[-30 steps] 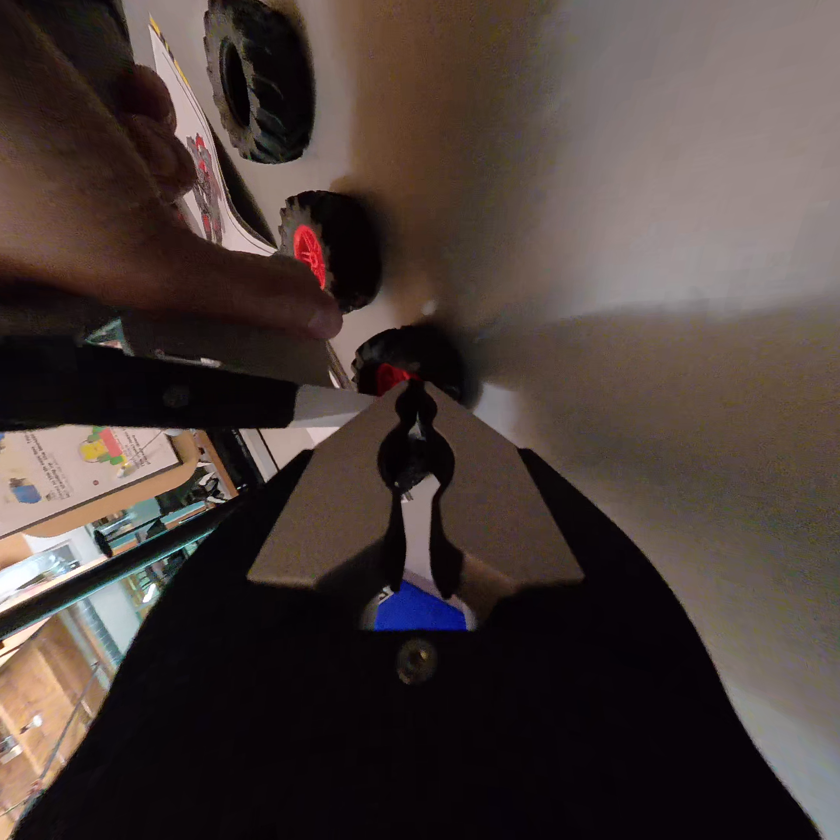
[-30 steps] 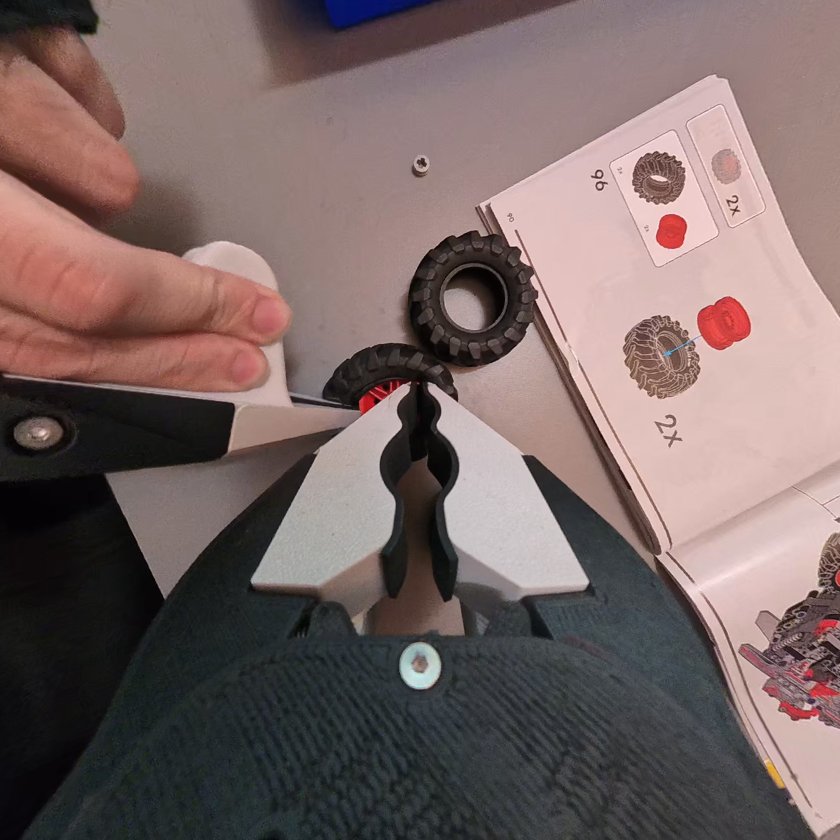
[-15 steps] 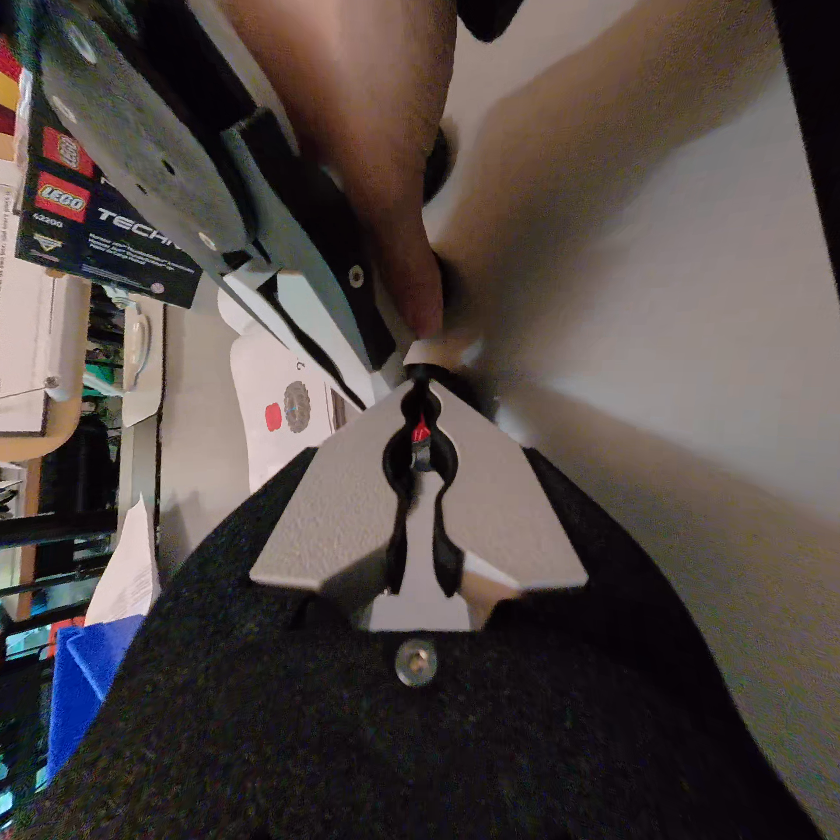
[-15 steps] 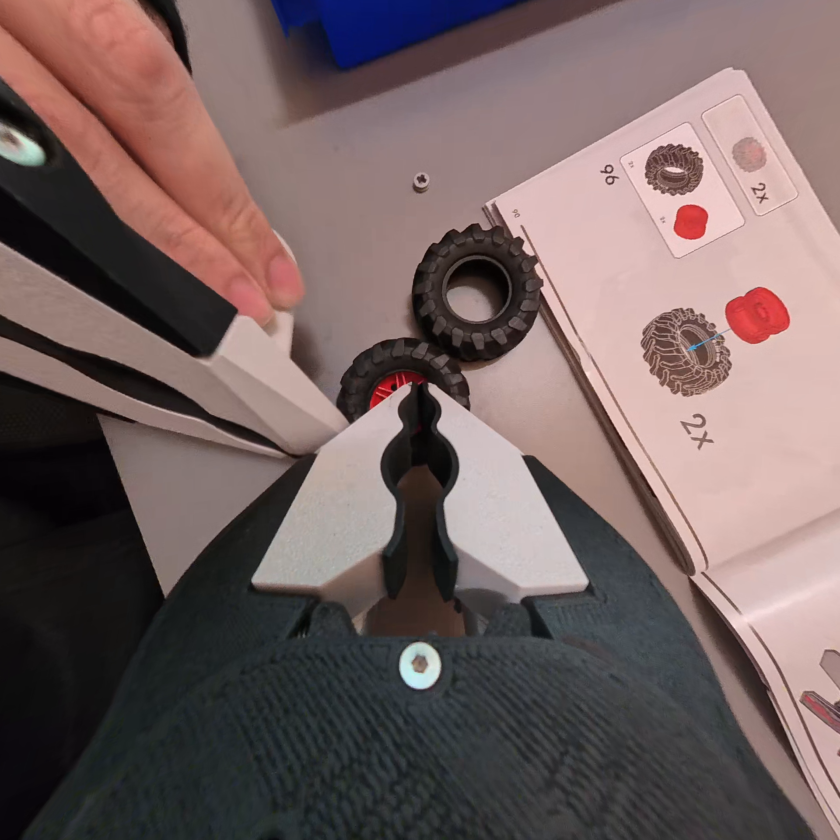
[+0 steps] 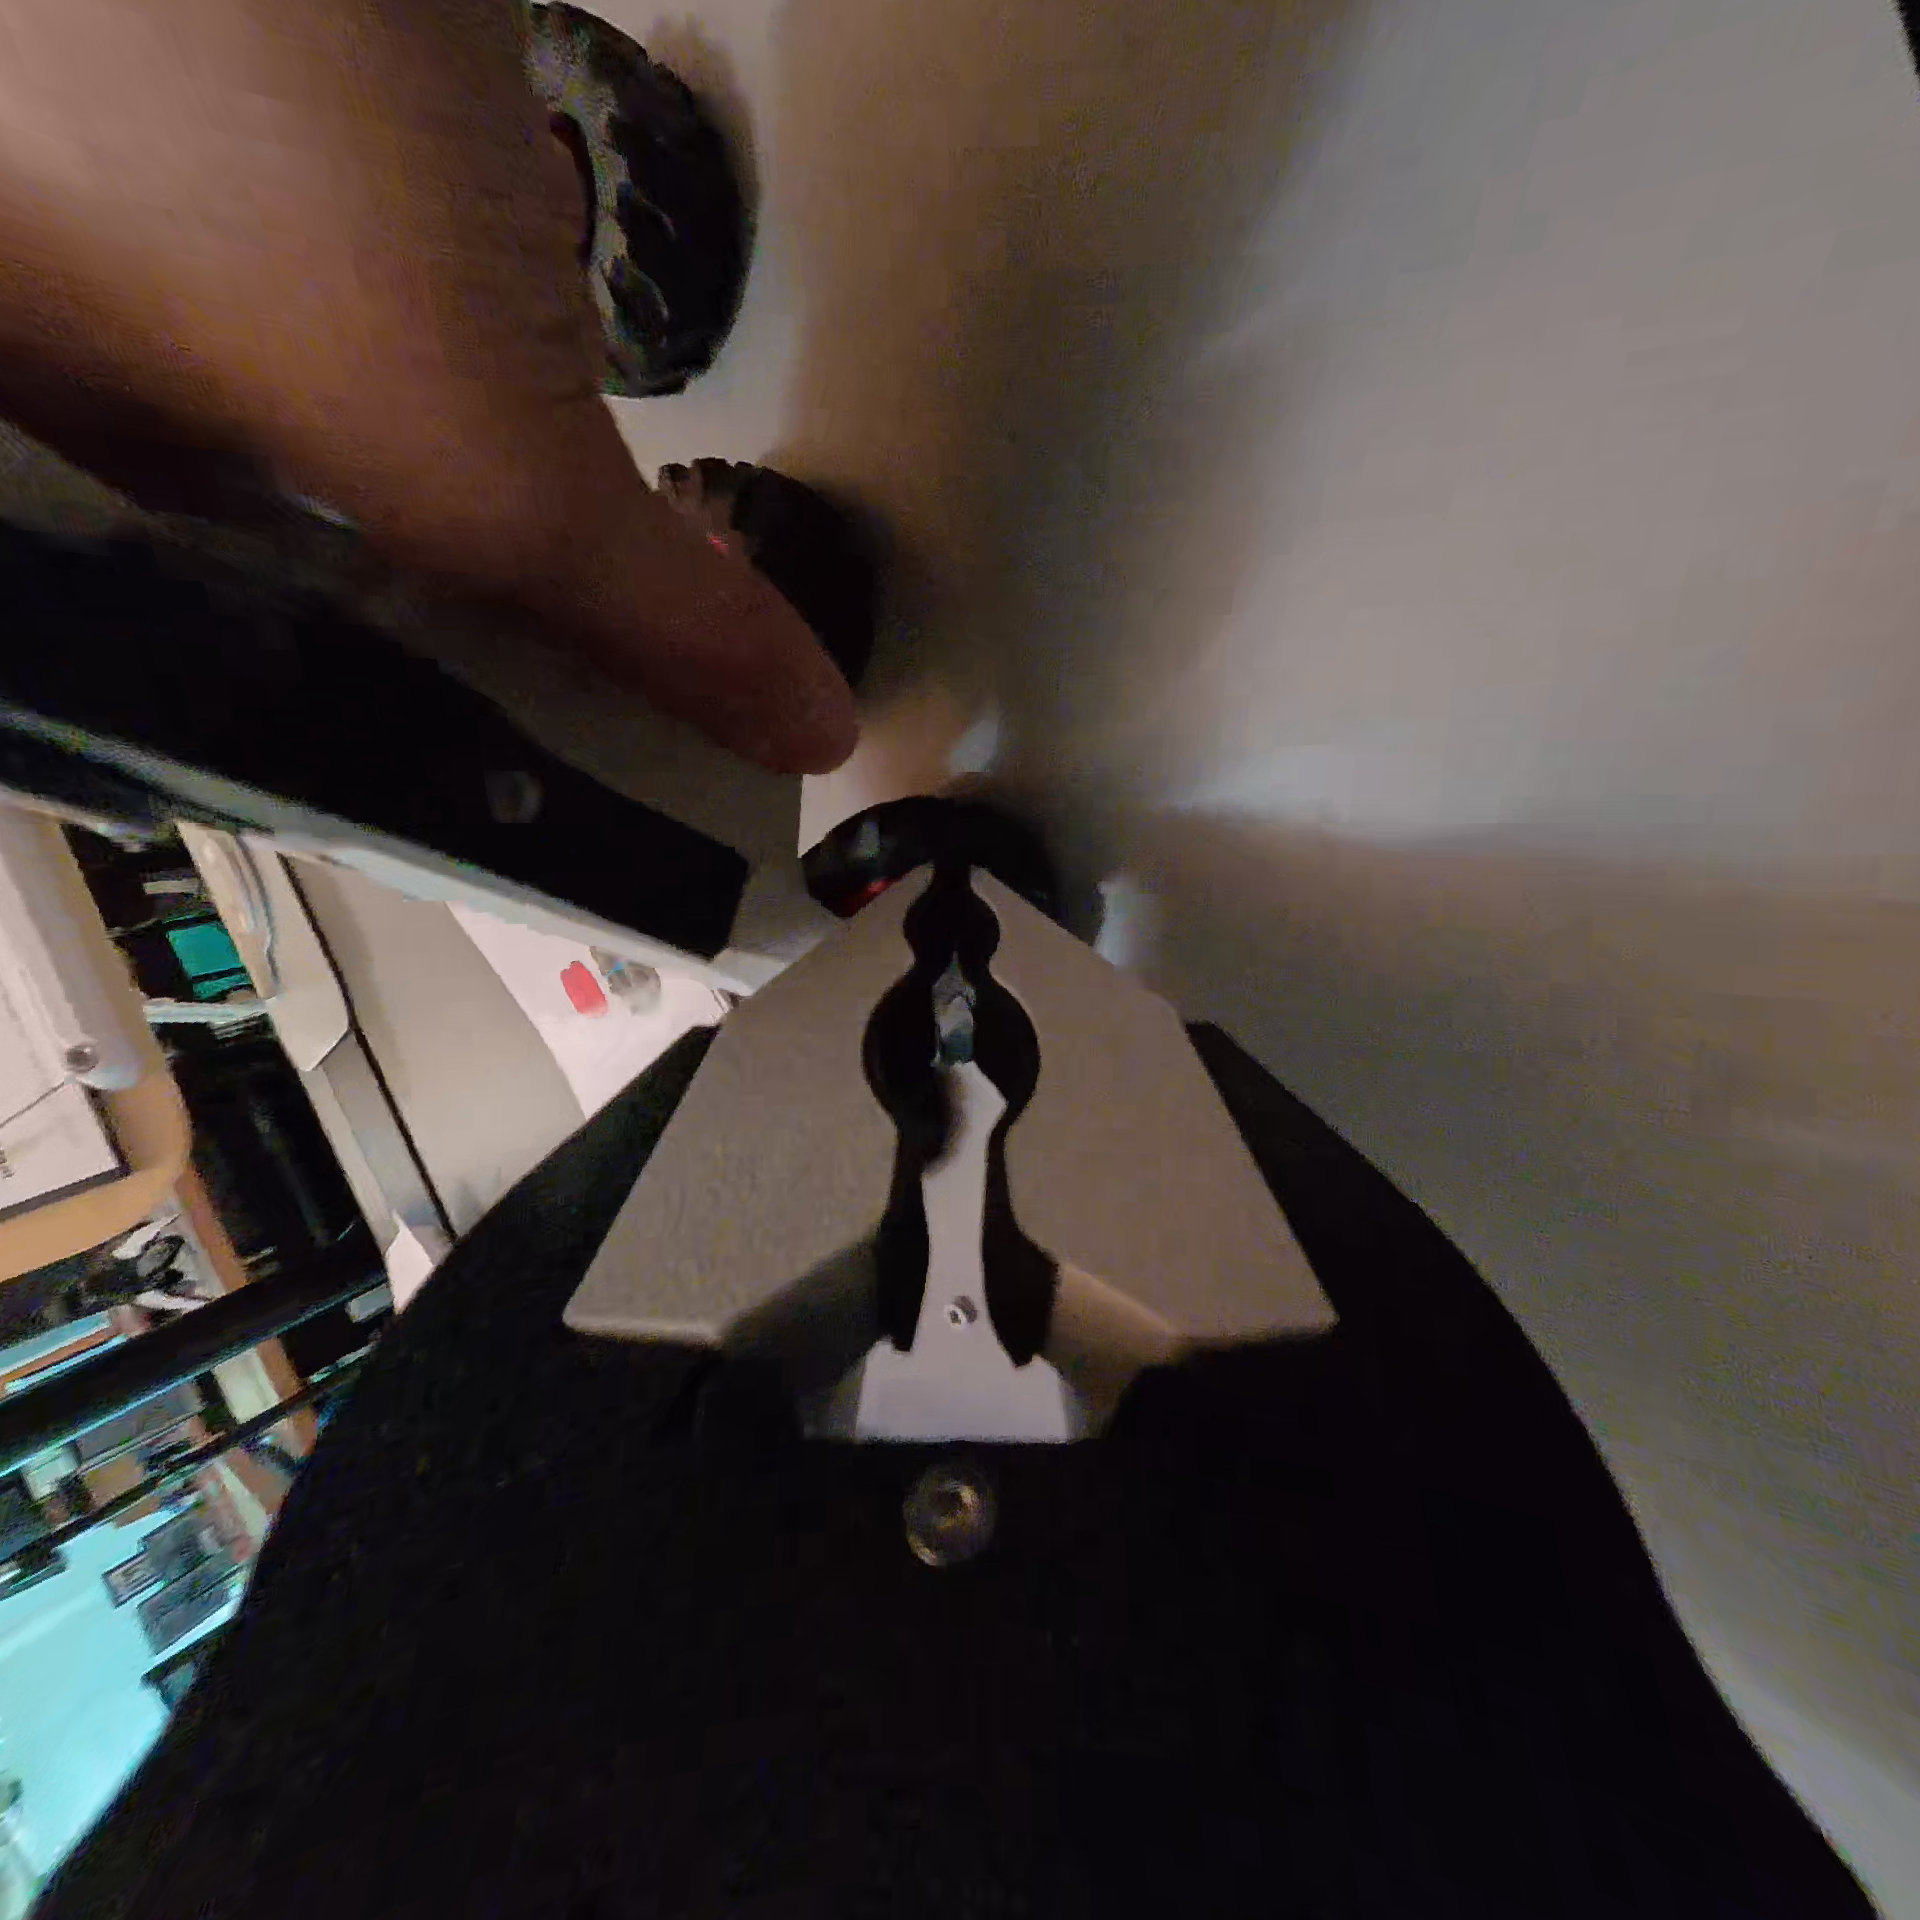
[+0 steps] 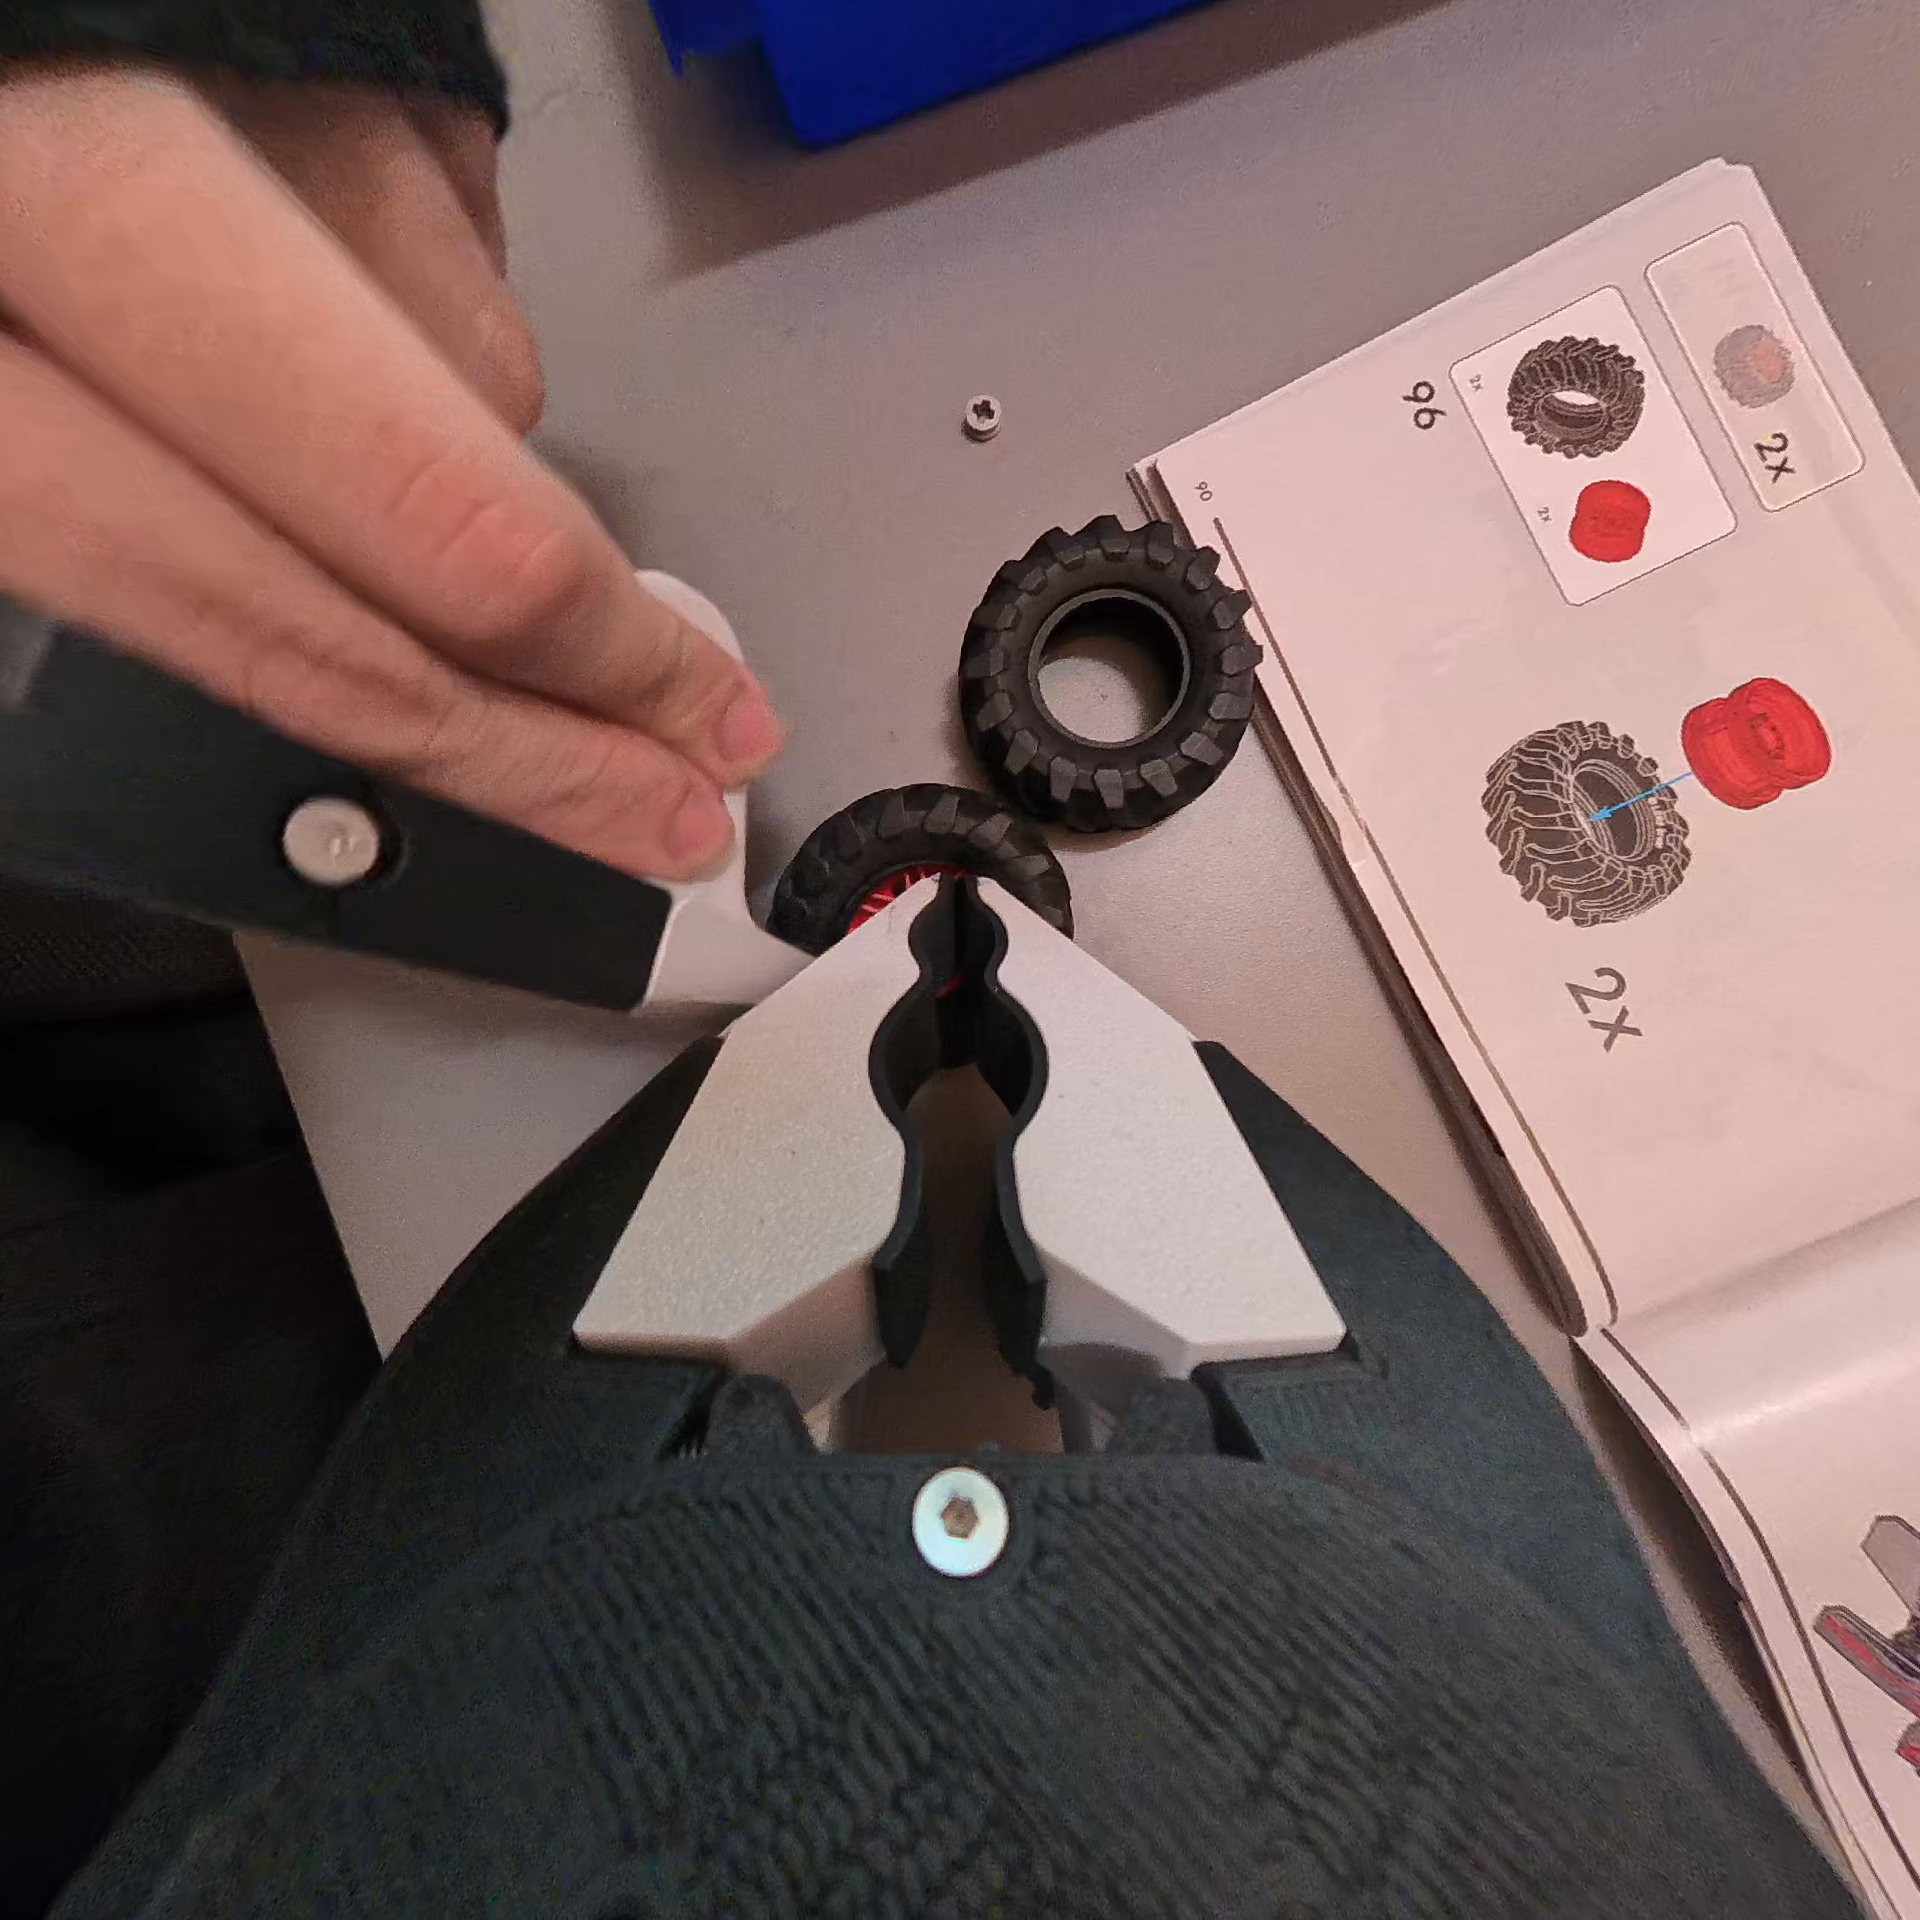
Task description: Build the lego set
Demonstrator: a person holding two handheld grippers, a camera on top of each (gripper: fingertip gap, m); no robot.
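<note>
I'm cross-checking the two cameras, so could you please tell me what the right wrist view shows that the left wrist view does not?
Only the right wrist view shows the empty black tyre, a small grey bush and a blue bin.

Only the left wrist view shows shelving and a posted sheet beyond the table edge.

Both show the tyre with a red rim, at the tips of the shut right gripper and shut left gripper, plus the open instruction booklet.

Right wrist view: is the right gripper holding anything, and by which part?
Apparently the wheel: the right gripper is shut with its tips on the red hub inside the tyre. The contact itself is hidden by the tips, so this is not certain.
</note>
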